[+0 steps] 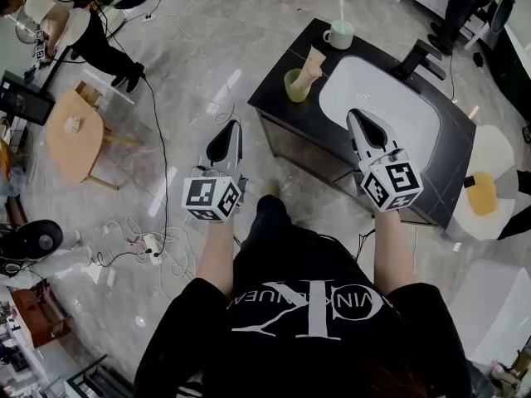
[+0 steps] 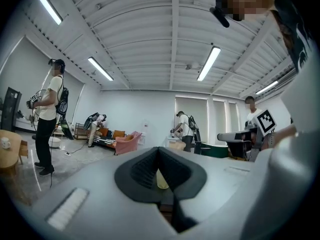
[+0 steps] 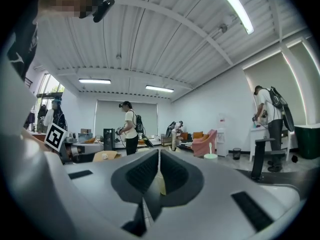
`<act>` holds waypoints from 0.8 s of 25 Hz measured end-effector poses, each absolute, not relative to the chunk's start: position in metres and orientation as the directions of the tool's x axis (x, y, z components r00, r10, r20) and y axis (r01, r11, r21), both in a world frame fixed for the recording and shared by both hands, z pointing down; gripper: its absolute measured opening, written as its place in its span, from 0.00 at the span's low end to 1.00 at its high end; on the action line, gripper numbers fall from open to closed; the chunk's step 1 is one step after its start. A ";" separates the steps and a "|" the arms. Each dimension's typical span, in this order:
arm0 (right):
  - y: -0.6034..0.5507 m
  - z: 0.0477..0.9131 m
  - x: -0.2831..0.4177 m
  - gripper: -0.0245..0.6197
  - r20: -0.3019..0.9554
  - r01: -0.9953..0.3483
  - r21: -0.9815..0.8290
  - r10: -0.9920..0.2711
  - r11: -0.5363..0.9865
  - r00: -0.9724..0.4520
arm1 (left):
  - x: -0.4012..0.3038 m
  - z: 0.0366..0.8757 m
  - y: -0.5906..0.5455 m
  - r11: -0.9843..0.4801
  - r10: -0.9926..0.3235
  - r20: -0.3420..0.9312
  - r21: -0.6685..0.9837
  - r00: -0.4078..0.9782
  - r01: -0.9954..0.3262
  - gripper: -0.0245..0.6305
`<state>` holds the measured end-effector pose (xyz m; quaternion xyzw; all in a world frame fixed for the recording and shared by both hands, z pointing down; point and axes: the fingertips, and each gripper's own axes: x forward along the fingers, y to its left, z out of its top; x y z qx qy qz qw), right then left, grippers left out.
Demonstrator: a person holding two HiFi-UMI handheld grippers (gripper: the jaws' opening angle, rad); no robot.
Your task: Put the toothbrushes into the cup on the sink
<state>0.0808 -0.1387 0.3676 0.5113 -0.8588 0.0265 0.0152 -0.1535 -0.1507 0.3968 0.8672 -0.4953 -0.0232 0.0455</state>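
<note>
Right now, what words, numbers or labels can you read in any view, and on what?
"VIN": white print on the person's black T-shirt, head view, beside a large white logo; the rest of that line is creased and unreadable.
Marker cubes: black-and-white square patterns, no letters.
White mug, green cup: no print readable.
Gripper views: nothing readable.

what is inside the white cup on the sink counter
One pale upright stick, likely a toothbrush, pokes out of the white cup. Its lower end and the cup's bottom are hidden.

We see a black counter (image 1: 282, 81) around a white basin (image 1: 390, 98). One cup (image 1: 295, 85) is yellow-green, the mug (image 1: 339, 34) white.
</note>
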 end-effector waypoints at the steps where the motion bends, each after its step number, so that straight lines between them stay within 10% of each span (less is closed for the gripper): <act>1: -0.138 0.367 0.081 0.07 0.049 -0.880 -0.031 -0.878 0.474 -0.475 | -0.155 0.396 -0.150 -0.503 -0.863 0.004 0.102 0.506 -0.858 0.06; 20: -0.129 0.358 0.083 0.07 -0.019 -0.887 -0.067 -0.889 0.457 -0.457 | -0.158 0.394 -0.144 -0.495 -0.867 0.004 0.105 0.498 -0.862 0.06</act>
